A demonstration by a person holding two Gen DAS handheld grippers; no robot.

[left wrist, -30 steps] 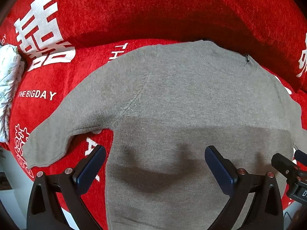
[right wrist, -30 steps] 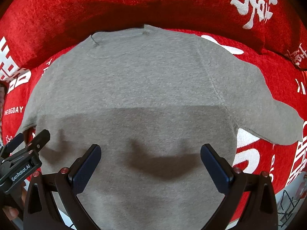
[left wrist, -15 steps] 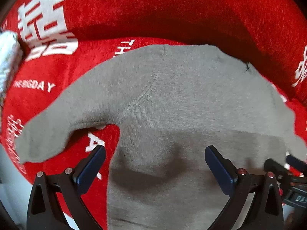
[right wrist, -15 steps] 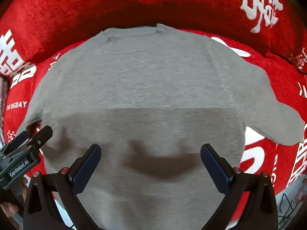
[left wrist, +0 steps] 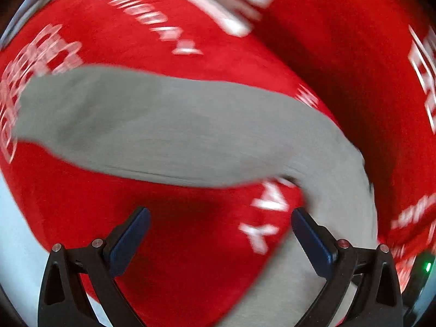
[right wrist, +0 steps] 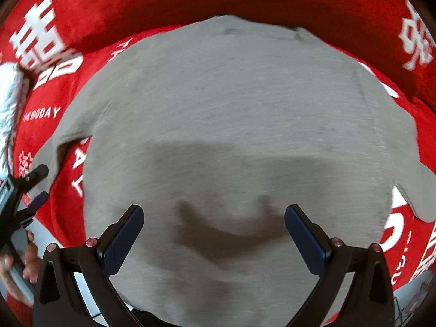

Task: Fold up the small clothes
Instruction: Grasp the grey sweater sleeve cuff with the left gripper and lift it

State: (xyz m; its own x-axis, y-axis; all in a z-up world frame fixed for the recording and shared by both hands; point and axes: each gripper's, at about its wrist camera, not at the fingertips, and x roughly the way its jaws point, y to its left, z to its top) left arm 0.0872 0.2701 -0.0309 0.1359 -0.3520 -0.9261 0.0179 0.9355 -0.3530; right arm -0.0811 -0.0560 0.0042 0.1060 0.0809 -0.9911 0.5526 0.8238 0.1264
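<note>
Right wrist view: your right gripper hovers with jaws wide and empty over the body of a grey sweater, spread flat on a red blanket with white lettering. Your left gripper shows at the left edge, a hand behind it. Left wrist view, badly blurred: your left gripper, jaws wide, holds nothing above bare blanket, just below what appears to be the sweater's sleeve, stretched sideways.
</note>
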